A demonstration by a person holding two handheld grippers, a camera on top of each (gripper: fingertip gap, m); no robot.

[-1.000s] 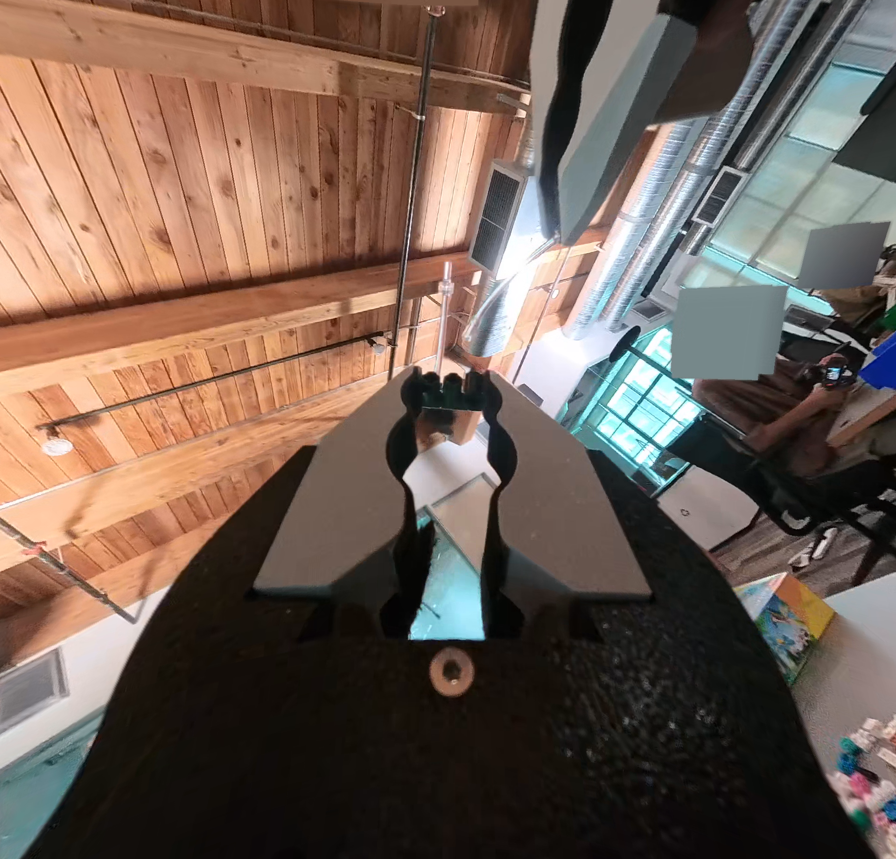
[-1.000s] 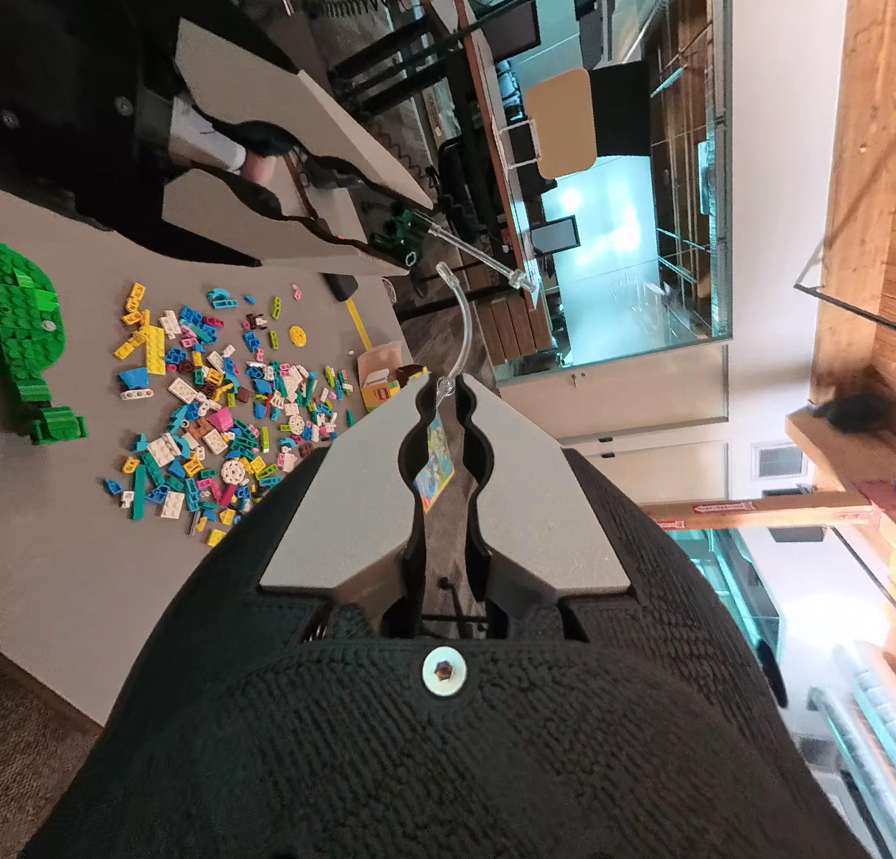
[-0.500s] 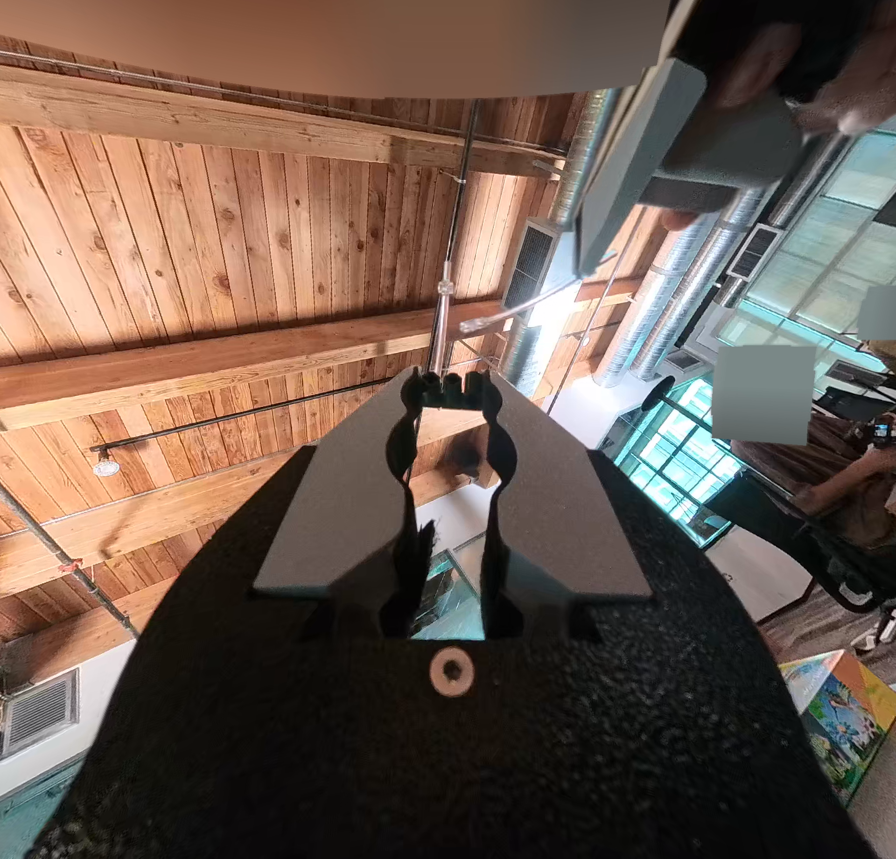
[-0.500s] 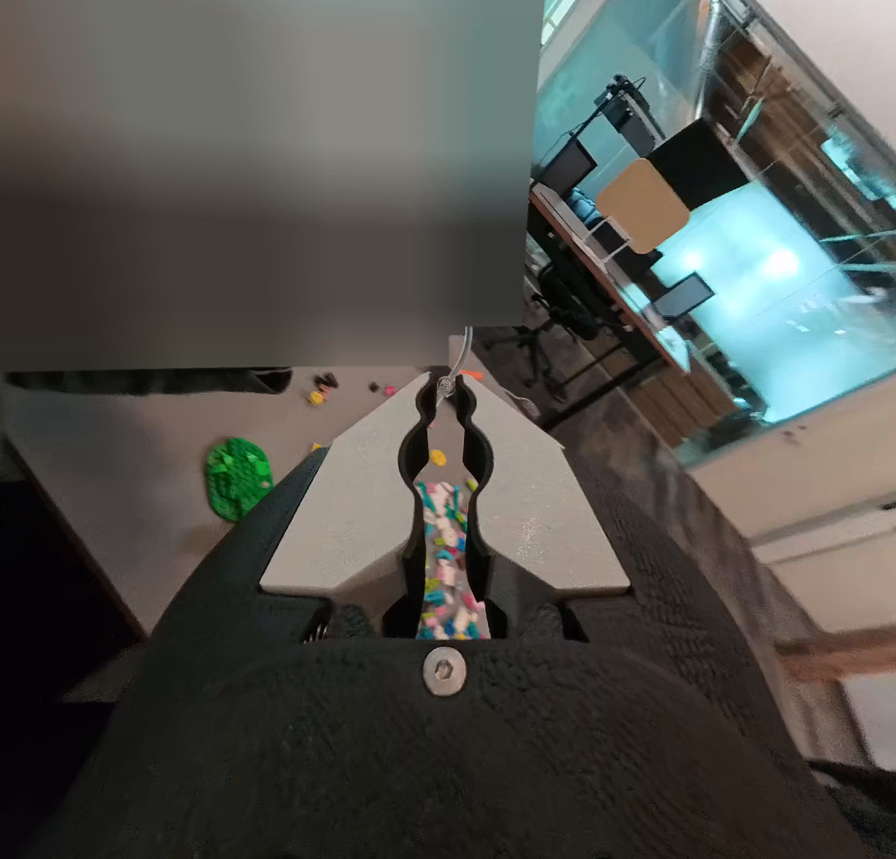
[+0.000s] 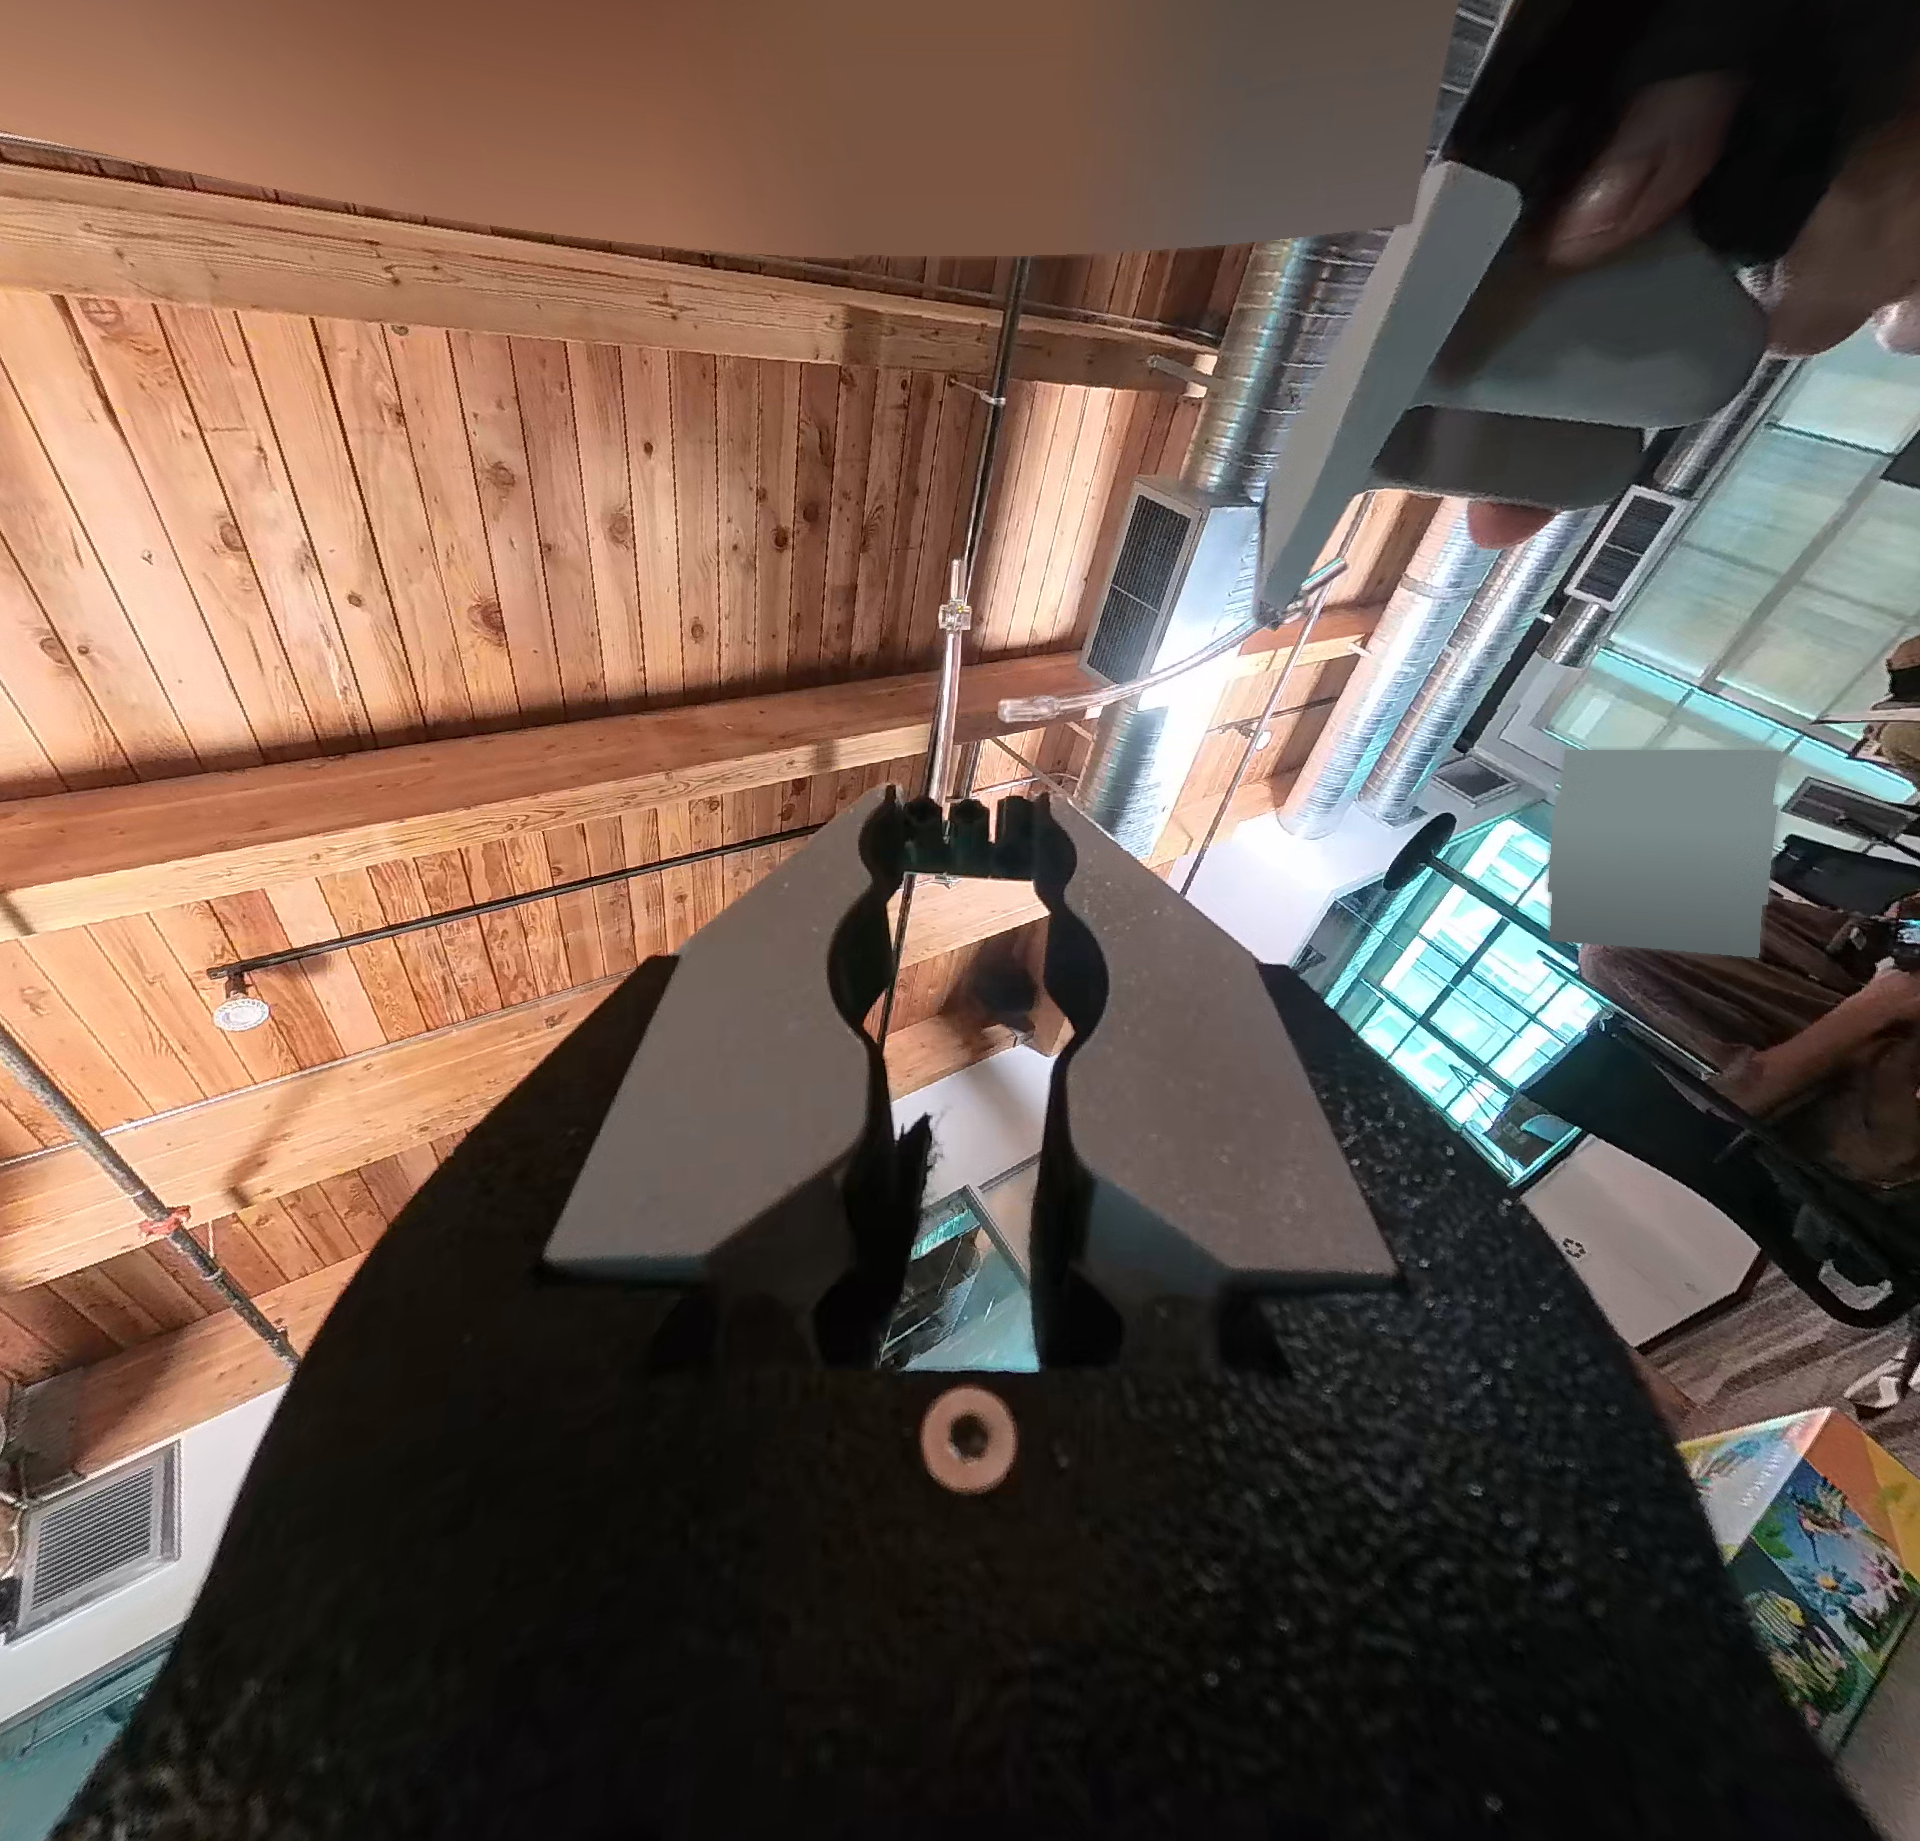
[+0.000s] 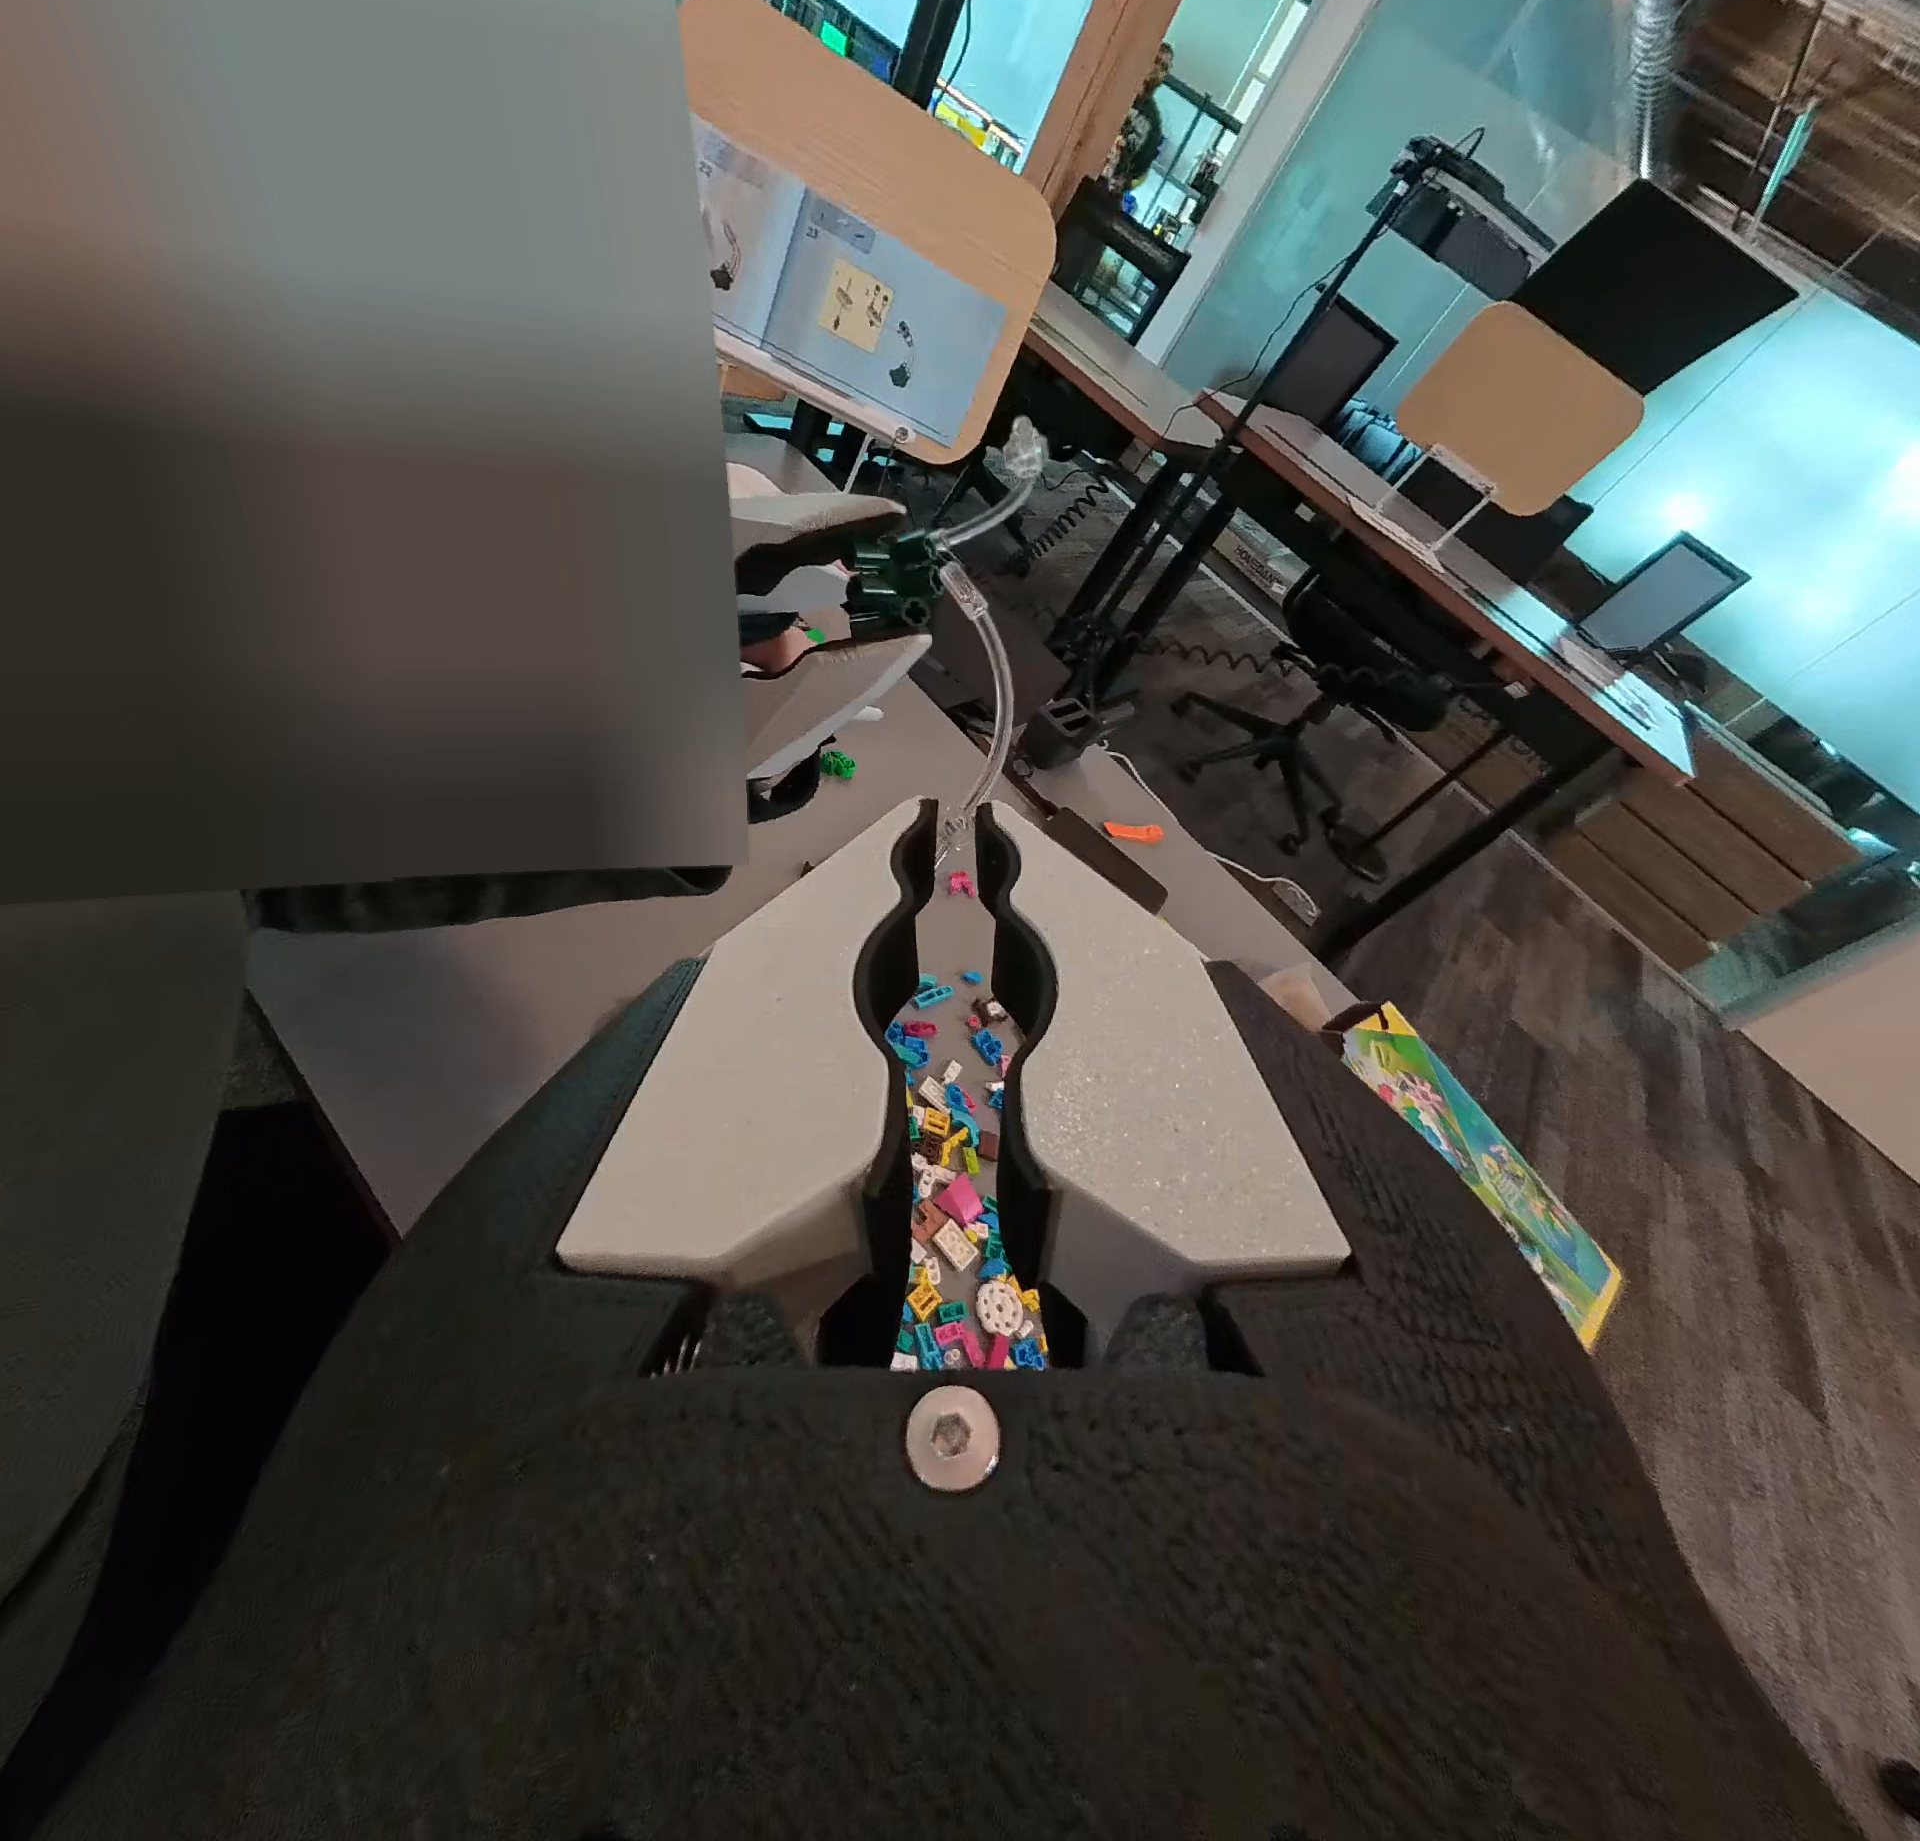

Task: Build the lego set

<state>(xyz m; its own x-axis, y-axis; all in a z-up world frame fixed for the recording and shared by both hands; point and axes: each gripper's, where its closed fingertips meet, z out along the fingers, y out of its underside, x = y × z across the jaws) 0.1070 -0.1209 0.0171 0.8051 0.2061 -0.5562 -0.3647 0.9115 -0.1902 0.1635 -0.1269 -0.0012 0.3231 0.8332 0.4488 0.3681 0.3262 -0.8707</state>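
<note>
My left gripper (image 5: 961, 825) is shut on a small dark green lego piece (image 5: 964, 823), held up toward the ceiling. A clear stem (image 5: 948, 690) stands up from that piece. My right gripper (image 6: 954, 823) is shut on the end of a curved clear tube (image 6: 995, 700). In the right wrist view the tube's far tip (image 6: 954, 580) is right at the dark green piece (image 6: 896, 586) in the left gripper's fingers (image 6: 831, 529). In the left wrist view the right gripper (image 5: 1288, 586) comes in from the upper right, and its tube (image 5: 1132, 679) ends just right of the stem.
Many loose coloured lego pieces (image 6: 956, 1178) lie on the grey table (image 6: 457, 1012) below my right gripper. The set's box (image 6: 1475, 1147) stands at the table's right edge. An instruction page (image 6: 852, 305) is propped behind. An orange tool (image 6: 1132, 831) lies farther back. The gap from one gripper's tips to the other's is roughly 7 cm.
The right gripper swung round with the clear tube and brought its free tip close to the green piece in the left gripper. The left gripper tilted slightly and kept its grip.
</note>
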